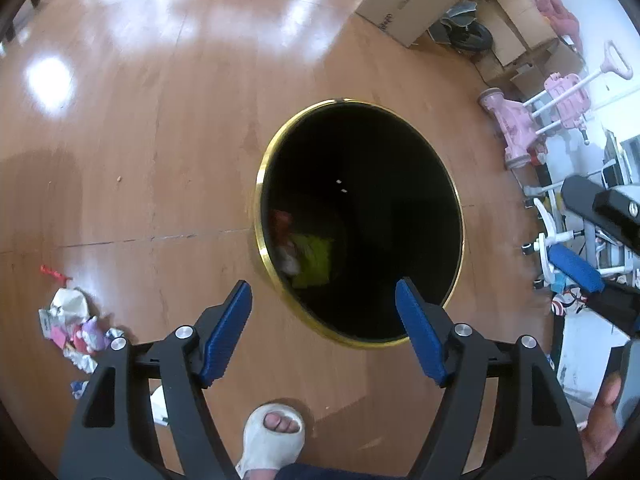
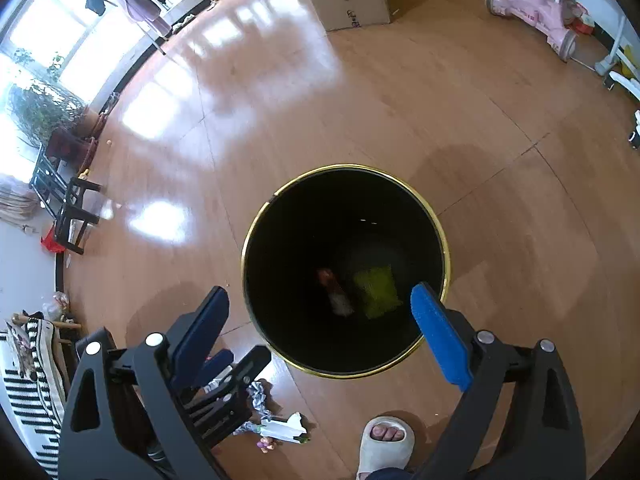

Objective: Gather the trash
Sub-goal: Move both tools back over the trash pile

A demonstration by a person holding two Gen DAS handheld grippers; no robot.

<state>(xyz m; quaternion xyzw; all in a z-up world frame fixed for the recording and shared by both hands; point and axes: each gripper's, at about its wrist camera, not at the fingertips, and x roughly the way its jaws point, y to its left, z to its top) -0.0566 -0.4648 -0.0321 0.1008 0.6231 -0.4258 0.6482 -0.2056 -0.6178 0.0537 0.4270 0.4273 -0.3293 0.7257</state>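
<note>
A black bin with a gold rim (image 1: 262, 184) stands on the wooden floor; it also shows in the right wrist view (image 2: 245, 256). Inside lie a yellow-green wrapper (image 1: 314, 258) (image 2: 376, 290) and a red and white piece (image 1: 285, 240) (image 2: 334, 292). My left gripper (image 1: 324, 302) is open and empty just above the bin's near rim. My right gripper (image 2: 320, 308) is open and empty above the bin's near side. A pile of crumpled paper and wrappers (image 1: 78, 328) lies on the floor to the left, also in the right wrist view (image 2: 276, 426). The left gripper appears in the right wrist view (image 2: 224, 380).
Cardboard boxes (image 1: 412, 0) and a pink toy scooter (image 1: 536, 116) stand at the far right. A small red scrap (image 1: 52, 274) lies on the floor left. The person's slippered foot (image 1: 272, 436) is near the bin. A black stool (image 2: 74, 216) and plants stand by the window.
</note>
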